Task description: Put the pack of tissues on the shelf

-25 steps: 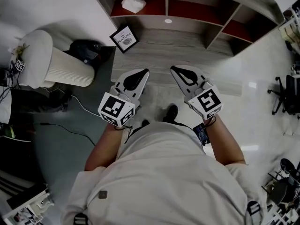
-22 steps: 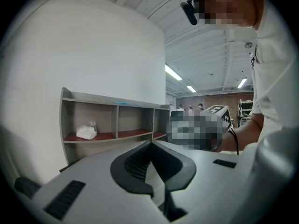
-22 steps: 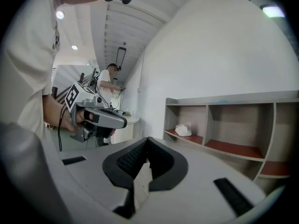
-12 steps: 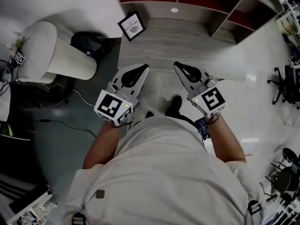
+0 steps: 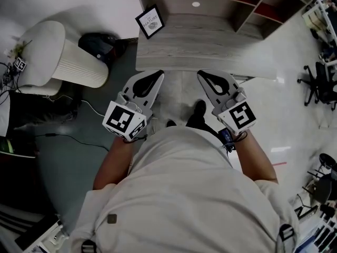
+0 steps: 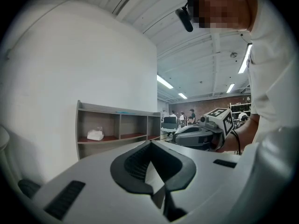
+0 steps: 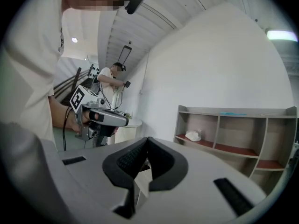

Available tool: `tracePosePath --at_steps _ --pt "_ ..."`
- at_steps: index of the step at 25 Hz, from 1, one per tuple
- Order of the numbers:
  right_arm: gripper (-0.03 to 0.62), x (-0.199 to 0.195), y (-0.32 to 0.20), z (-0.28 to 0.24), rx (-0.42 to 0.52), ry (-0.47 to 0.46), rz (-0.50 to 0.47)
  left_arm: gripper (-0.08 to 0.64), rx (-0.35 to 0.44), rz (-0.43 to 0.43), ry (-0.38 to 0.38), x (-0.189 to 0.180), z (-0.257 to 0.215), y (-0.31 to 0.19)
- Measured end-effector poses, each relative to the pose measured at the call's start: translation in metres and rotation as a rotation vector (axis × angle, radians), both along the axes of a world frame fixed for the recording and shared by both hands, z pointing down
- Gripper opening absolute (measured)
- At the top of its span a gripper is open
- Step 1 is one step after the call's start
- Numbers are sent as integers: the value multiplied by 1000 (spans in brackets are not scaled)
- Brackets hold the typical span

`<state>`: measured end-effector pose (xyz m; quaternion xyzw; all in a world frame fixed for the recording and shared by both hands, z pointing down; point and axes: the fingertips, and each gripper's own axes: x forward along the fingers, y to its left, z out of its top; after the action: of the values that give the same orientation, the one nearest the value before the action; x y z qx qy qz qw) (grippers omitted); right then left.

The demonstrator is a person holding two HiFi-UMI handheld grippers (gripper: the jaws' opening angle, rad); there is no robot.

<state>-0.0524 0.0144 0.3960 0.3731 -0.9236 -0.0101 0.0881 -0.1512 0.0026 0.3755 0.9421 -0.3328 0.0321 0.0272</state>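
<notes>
Overhead, the person stands facing the shelf (image 5: 247, 16), holding both grippers out in front of the chest, with the shelf well ahead of them. The left gripper (image 5: 152, 79) has its jaws drawn together, and the left gripper view shows nothing between them. The right gripper (image 5: 208, 78) is the same: jaws closed tip to tip and empty in the right gripper view. The two grippers sit side by side, apart, their marker cubes toward the body and their tips toward the shelf.

The pack of tissues (image 6: 95, 135) lies inside the shelf, in the end compartment next to the white wall, resting on the reddish-brown board. It is well apart from both grippers. From the head view only its lower edge shows, at the top margin of the frame.

In front of the shelf lies a grey wood-grain surface (image 5: 210, 49), and a small framed picture (image 5: 151, 21) stands at the corner of it nearest the tissue compartment. Off to that same side of the shelf are a black bag (image 5: 97, 44) and a white ribbed seat (image 5: 58, 65). On the opposite side of the shelf, an office chair (image 5: 320, 83) stands on the pale floor.
</notes>
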Motion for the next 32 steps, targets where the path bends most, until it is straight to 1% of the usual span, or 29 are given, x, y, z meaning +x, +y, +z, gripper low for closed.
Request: tracePosePath --at_steps 8,16,19,20,23,25,27,30,32 --pt "20 -12 43 8 0 1 49 14 7 15 16 -24 4 29" --pt "20 -8 69 20 -12 -5 90 14 3 10 16 -40 7 45" --pt "20 -11 72 20 39 1 68 14 -5 8 16 -46 12 47" --pt "20 -12 73 22 38 3 66 14 -8 6 19 -47 13 47" --pt "20 -18 77 26 -22 -1 85 14 -14 0 26 -53 16 49" --pt "20 -20 77 26 -32 -1 90 14 -18 -1 26 -55 17 48" --pt "20 -23 76 25 -19 -2 81 14 -19 -4 26 -57 18 48" --pt "20 -27 73 23 33 14 46 14 -24 -4 26 -59 20 47" --pt "20 -30 71 23 20 14 48 14 -25 -3 25 -62 21 45"
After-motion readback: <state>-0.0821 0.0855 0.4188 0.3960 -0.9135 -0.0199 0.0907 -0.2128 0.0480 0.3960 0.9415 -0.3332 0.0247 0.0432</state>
